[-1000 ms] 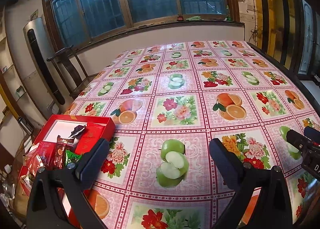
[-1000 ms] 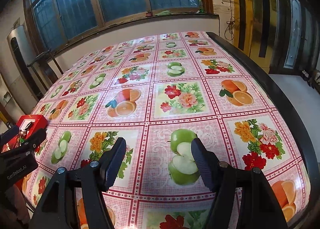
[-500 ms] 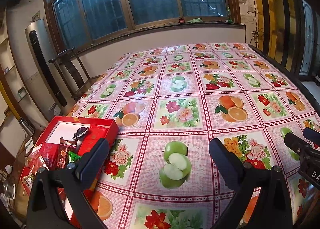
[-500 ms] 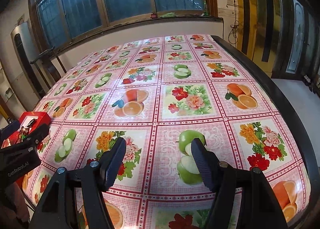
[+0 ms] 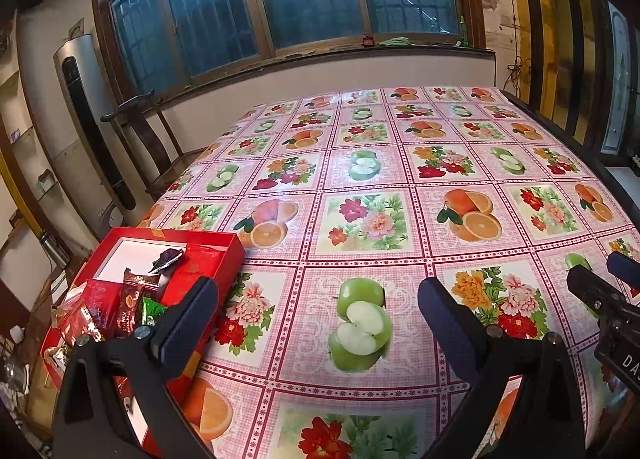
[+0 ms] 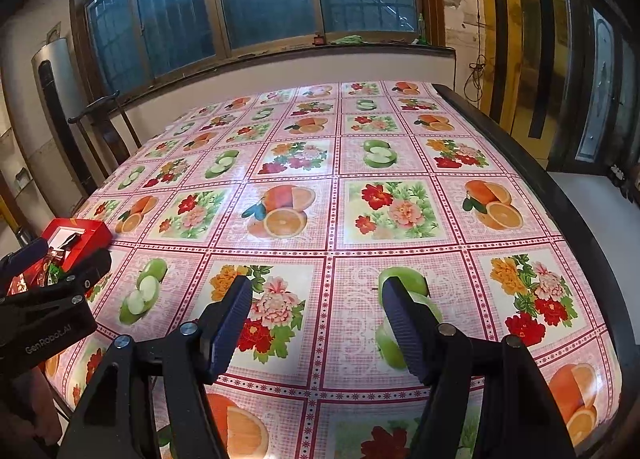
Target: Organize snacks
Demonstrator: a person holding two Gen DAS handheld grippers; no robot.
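Note:
A red box (image 5: 216,255) sits at the table's near left edge, also seen small in the right wrist view (image 6: 86,235). Inside it lie several snack packets: a dark one (image 5: 166,259), a red-brown one (image 5: 134,299) and a green one (image 5: 152,311). My left gripper (image 5: 316,299) hovers open over the tablecloth just right of the box, nothing between its fingers. My right gripper (image 6: 316,311) is open too, empty, above the cloth further right. Each gripper shows at the edge of the other's view.
A fruit-and-flower tablecloth covers the wide table (image 6: 332,215), with a dark raised edge (image 6: 560,199) along the right. A wooden chair (image 5: 136,127) and a tall grey unit (image 5: 84,107) stand at the far left, windows behind.
Both views have tipped slightly so the table sits lower in frame. The grippers keep the same opening and the box and snacks lie as before.

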